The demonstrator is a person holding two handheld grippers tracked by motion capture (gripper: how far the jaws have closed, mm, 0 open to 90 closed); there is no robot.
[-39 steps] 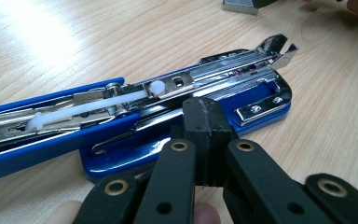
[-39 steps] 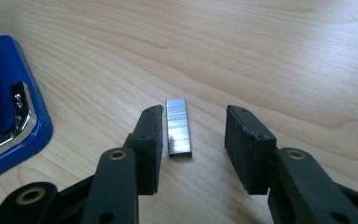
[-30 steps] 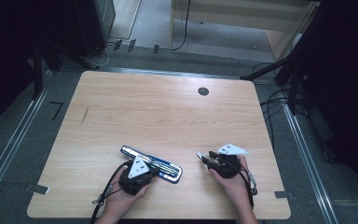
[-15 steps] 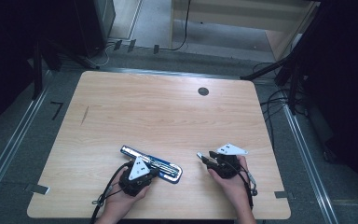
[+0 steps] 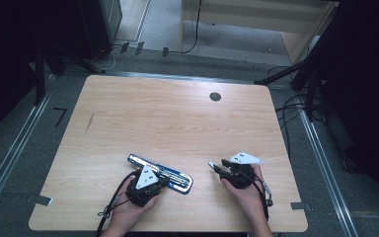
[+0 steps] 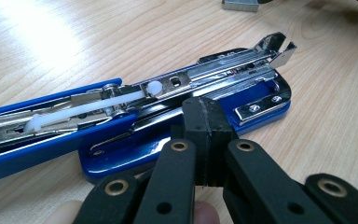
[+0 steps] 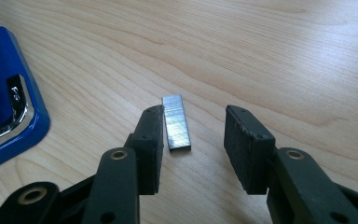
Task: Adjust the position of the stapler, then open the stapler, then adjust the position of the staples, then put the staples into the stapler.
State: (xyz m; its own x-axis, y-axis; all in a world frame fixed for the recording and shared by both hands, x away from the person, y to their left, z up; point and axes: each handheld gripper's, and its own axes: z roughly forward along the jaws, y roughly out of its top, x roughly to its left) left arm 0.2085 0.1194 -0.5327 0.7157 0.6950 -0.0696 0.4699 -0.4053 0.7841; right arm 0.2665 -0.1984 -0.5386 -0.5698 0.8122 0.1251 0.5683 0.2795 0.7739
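Resting on the wooden surface [image 5: 177,123], the opened blue stapler [image 6: 135,116] lies front-left, the left gripper [image 6: 204,140] pressed together against its base; rightward, the staple strip [image 7: 176,122] lies between the right gripper's [image 7: 193,140] spread jaws, nearer one.

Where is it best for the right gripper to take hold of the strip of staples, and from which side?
Grip the strip of staples across its two long sides, coming down from above. It lies flat on the table, narrow, and the open right gripper probably already straddles it lengthwise.
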